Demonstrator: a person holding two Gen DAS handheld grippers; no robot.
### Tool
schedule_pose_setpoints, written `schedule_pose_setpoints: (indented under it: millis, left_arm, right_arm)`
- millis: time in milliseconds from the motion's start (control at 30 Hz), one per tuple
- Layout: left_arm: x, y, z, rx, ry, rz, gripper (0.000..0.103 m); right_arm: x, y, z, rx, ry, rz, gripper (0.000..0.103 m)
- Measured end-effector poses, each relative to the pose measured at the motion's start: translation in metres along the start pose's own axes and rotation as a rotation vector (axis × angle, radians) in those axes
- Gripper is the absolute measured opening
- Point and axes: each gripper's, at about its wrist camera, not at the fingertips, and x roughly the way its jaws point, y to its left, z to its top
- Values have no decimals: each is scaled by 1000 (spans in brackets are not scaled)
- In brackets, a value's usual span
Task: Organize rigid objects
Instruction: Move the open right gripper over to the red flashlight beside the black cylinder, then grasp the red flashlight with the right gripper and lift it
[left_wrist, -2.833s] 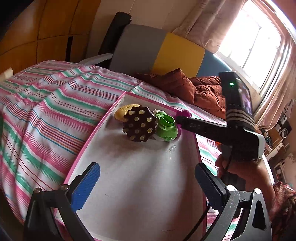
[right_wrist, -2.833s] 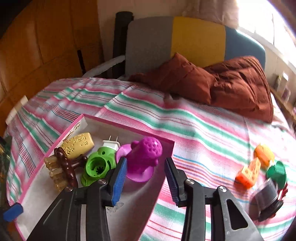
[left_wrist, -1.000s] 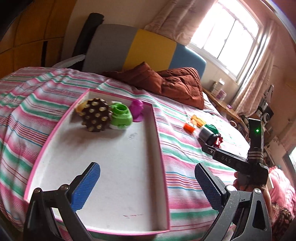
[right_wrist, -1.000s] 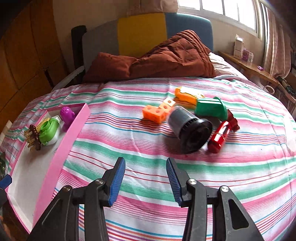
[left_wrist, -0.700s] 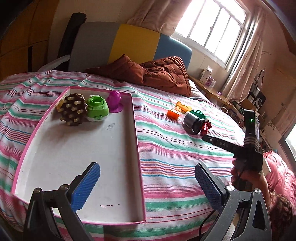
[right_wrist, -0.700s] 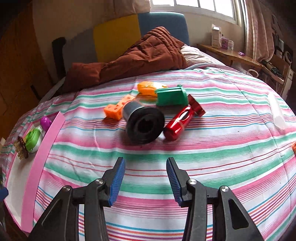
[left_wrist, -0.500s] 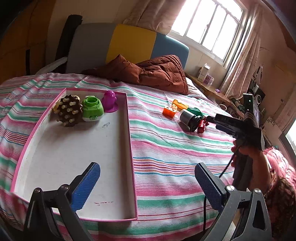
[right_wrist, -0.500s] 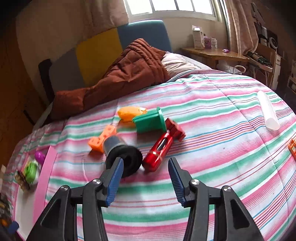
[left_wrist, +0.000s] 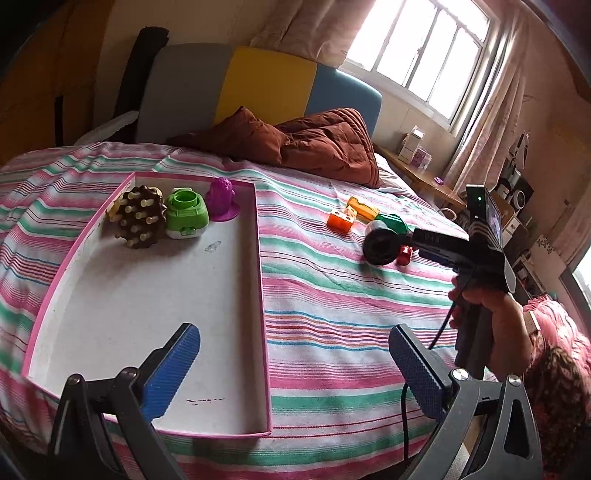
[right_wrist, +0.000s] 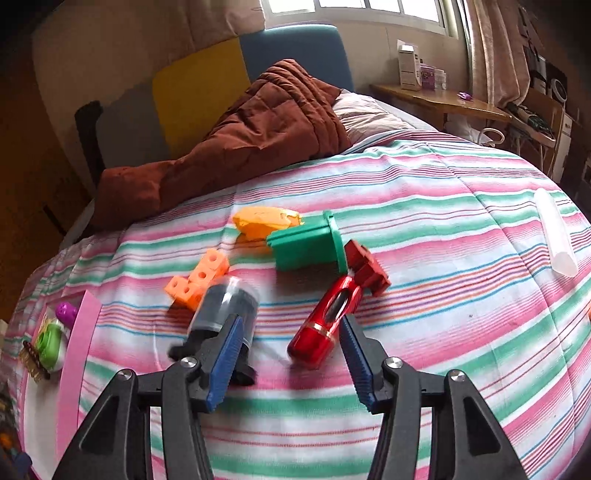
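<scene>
The right gripper (right_wrist: 290, 347) is being opened around the red toy (right_wrist: 334, 317) on the bed (right_wrist: 443, 258), not yet gripped; closing is needed next. The left gripper (left_wrist: 291, 363) is held open, empty, by the tray (left_wrist: 258, 280).

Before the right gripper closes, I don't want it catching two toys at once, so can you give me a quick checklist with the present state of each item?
1. Right gripper jaws apart: ok, still opening, pads pressing on nothing.
2. Red toy in line with the gap: ok, its rounded end sits just ahead of the fingertips.
3. Neighbour clear: not ok, the black cylinder lies right behind the left finger.
4. Green block out of the way: ok, it lies beyond the red toy's far end.
5. Room in the pink tray: ok, three toys sit at its far end, the rest is bare.
6. Left gripper free: ok, open and holding nothing.
</scene>
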Motion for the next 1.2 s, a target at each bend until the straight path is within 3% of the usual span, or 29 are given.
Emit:
schedule_pose_setpoints:
  millis: [233,433,533,633,733,767,933,1100,1200]
  left_arm:
    - [5,-9,-2,29,14,-7,103]
    - [6,-11,-1,23,12,-7,103]
    - [4,-9,0,19,8,-2,103]
    - [1,-4,1,8,-2,6,103]
    - [-3,3,3,-14,-16,11,103]
    - [-4,5,5,-23,-23,14,103]
    - [-6,18,8,-83,-42,23,103]
    - [-8,20,6,-87,-43,33,103]
    - [-8,18,5,-82,-40,32,103]
  right_arm:
    - [-10,-1,-51,2,7,36,55]
    - [-10,-8,-17,183,-16,162,55]
    - [-4,11,10,193,-22,164,56]
    - [14,33,28,128,23,119,56]
    - [32,54,29,14,84,50,56]
    - [30,59,26,-21,66,54,56]
    - [15,90,-1,-222,26,67,60]
    - [7,122,-51,-456,-7,51,60]
    - [-2,117,-68,-437,-32,96,60]
